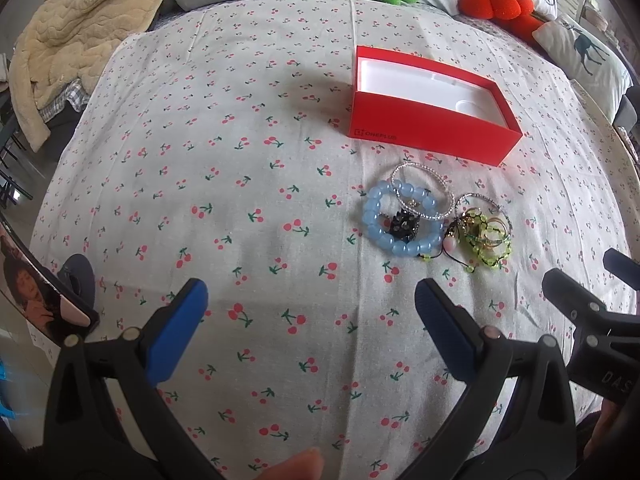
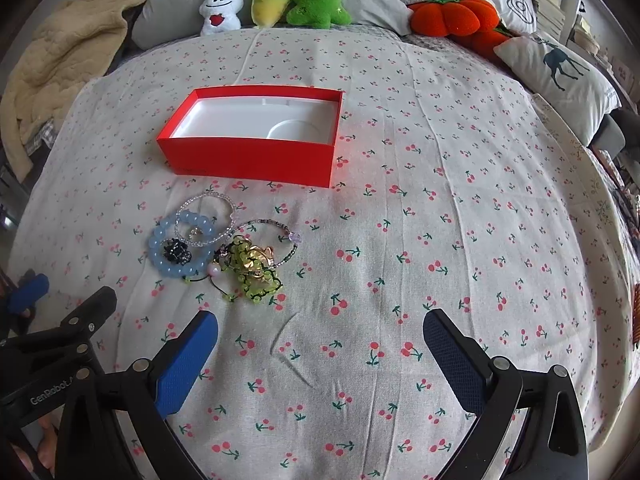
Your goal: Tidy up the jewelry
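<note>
A pile of jewelry lies on the cherry-print cloth: a pale blue bead bracelet (image 1: 379, 227) (image 2: 160, 252), a clear crystal bracelet (image 1: 440, 184) (image 2: 212, 200), a black beaded piece (image 1: 404, 224) (image 2: 176, 252), and a green bead string with gold rings (image 1: 486, 240) (image 2: 256, 276). An open red box (image 1: 432, 132) (image 2: 256, 160) with a white empty insert stands just behind the pile. My left gripper (image 1: 312, 296) is open and empty, in front of the pile and to its left. My right gripper (image 2: 320, 328) is open and empty, in front of the pile and to its right.
Plush toys (image 2: 316, 0) and an orange pumpkin cushion (image 2: 448, 16) line the far edge. A deer pillow (image 2: 560, 72) lies at the right, a beige blanket (image 1: 80, 40) at the far left. The right gripper's body (image 1: 592, 320) shows in the left wrist view.
</note>
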